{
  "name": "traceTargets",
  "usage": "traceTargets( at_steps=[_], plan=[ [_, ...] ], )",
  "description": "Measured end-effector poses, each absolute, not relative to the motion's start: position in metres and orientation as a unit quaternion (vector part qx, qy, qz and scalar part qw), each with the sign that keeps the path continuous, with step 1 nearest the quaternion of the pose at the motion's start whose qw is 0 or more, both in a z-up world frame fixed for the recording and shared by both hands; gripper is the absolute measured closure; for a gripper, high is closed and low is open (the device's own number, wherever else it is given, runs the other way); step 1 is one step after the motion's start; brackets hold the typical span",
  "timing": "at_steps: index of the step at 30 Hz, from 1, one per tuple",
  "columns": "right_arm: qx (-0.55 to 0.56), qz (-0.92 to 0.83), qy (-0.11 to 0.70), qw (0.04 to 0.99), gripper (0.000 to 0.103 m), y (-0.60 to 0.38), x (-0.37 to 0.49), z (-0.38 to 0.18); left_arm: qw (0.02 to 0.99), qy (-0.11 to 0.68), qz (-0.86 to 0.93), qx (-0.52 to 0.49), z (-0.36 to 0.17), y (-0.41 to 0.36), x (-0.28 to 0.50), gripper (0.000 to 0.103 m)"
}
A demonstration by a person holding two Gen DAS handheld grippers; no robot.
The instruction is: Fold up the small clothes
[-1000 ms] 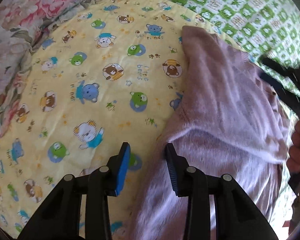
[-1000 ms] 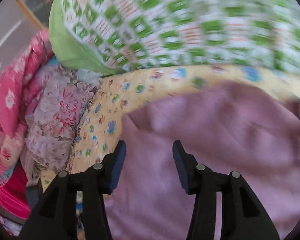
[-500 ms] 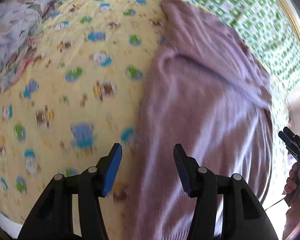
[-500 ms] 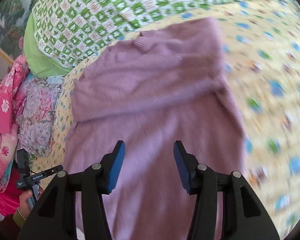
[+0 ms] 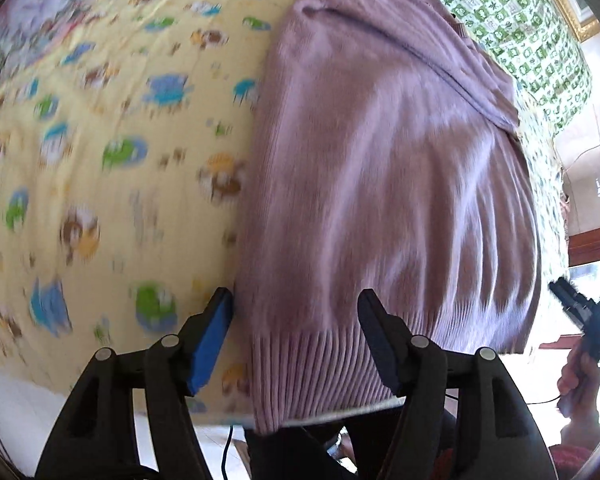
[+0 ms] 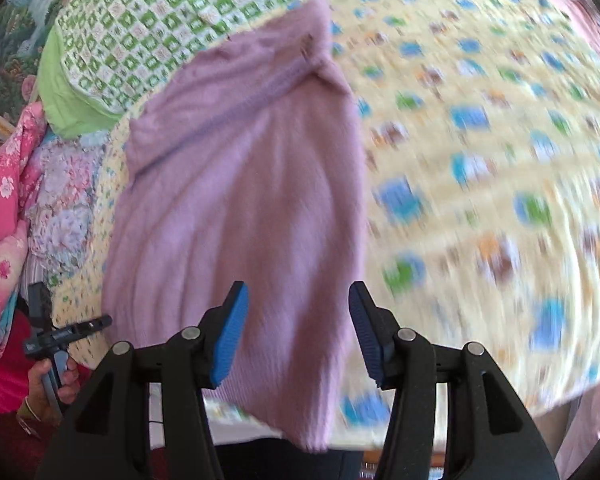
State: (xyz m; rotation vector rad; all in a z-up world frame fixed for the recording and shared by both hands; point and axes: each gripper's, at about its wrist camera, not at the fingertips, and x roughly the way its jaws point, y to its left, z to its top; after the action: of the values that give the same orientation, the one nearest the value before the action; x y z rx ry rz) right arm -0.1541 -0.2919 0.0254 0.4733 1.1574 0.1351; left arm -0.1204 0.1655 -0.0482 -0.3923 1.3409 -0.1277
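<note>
Pink quilt [image 6: 4, 216], perhaps, right view only

From my left gripper [image 5: 294, 334] I see its jaws opening above the lilac sweater's [image 5: 380, 184] ribbed hem, pads clear of the knit; the sweater lies flat on the yellow bear-print sheet [image 5: 100, 140]; beyond the sweater, a green checked quilt [image 5: 532, 28]; right of it, a hand [image 5: 580, 376] holding the other gripper [image 5: 584, 316].

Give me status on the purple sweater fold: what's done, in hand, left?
Done: the purple sweater lies on the yellow bear-print sheet with its sleeves apparently folded in.

In hand: nothing gripped. The left gripper, its jaws opening, and the right gripper hover over the ribbed hem at the bed edge.

Left: likely grab the hem and fold the body up toward the collar.
</note>
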Motion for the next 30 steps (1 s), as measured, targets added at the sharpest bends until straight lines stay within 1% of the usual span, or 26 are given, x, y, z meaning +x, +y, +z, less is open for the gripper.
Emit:
traceTargets(
  at_steps=[7,11,13,14,15,16,17,18,19,20,21,22,23,26,30],
  plan=[
    [0.251,0.083,0.558,0.787,0.050,-0.281,-0.183,-0.004,0.754,0.620,-0.079,-0.200,-0.059,0.163,-0.147,0.032],
    [0.259,0.096,0.551,0.787,0.050,-0.277,-0.182,-0.008,0.746,0.623,-0.089,-0.218,-0.061,0.161,-0.149,0.025],
    [0.275,0.096,0.547,0.785,0.050,-0.278,-0.182,-0.010,0.749,0.620,-0.084,-0.219,-0.063,0.158,-0.148,0.025],
    [0.284,0.097,0.543,0.784,0.050,-0.281,-0.182,-0.011,0.753,0.618,-0.083,-0.212,-0.063,0.156,-0.149,0.027],
    [0.292,0.097,0.540,0.784,0.053,-0.283,-0.182,-0.011,0.756,0.617,-0.084,-0.205,-0.063,0.154,-0.150,0.027],
    [0.296,0.096,0.537,0.784,0.062,-0.285,-0.183,-0.012,0.759,0.615,-0.083,-0.198,-0.063,0.152,-0.151,0.028],
    [0.299,0.093,0.537,0.784,0.068,-0.286,-0.184,-0.014,0.764,0.614,-0.080,-0.183,-0.063,0.147,-0.151,0.032],
    [0.301,0.090,0.539,0.781,0.084,-0.286,-0.184,-0.016,0.767,0.614,-0.077,-0.172,-0.063,0.143,-0.151,0.037],
    [0.307,0.090,0.542,0.777,0.094,-0.287,-0.184,-0.018,0.771,0.613,-0.075,-0.155,-0.062,0.140,-0.151,0.041],
    [0.312,0.093,0.543,0.774,0.094,-0.288,-0.184,-0.020,0.774,0.611,-0.075,-0.146,-0.061,0.139,-0.152,0.053],
    [0.312,0.094,0.540,0.776,0.095,-0.288,-0.185,-0.019,0.778,0.608,-0.077,-0.136,-0.060,0.138,-0.151,0.068],
    [0.313,0.095,0.538,0.777,0.095,-0.289,-0.186,-0.017,0.780,0.606,-0.083,-0.135,-0.059,0.137,-0.151,0.077],
    [0.317,0.096,0.536,0.777,0.095,-0.291,-0.187,-0.015,0.778,0.603,-0.099,-0.149,-0.058,0.139,-0.151,0.092],
    [0.321,0.096,0.528,0.781,0.096,-0.300,-0.195,-0.008,0.779,0.594,-0.111,-0.168,-0.056,0.145,-0.155,0.096],
    [0.324,0.095,0.530,0.778,0.097,-0.316,-0.203,-0.004,0.779,0.586,-0.122,-0.185,-0.055,0.156,-0.164,0.097]
  ],
)
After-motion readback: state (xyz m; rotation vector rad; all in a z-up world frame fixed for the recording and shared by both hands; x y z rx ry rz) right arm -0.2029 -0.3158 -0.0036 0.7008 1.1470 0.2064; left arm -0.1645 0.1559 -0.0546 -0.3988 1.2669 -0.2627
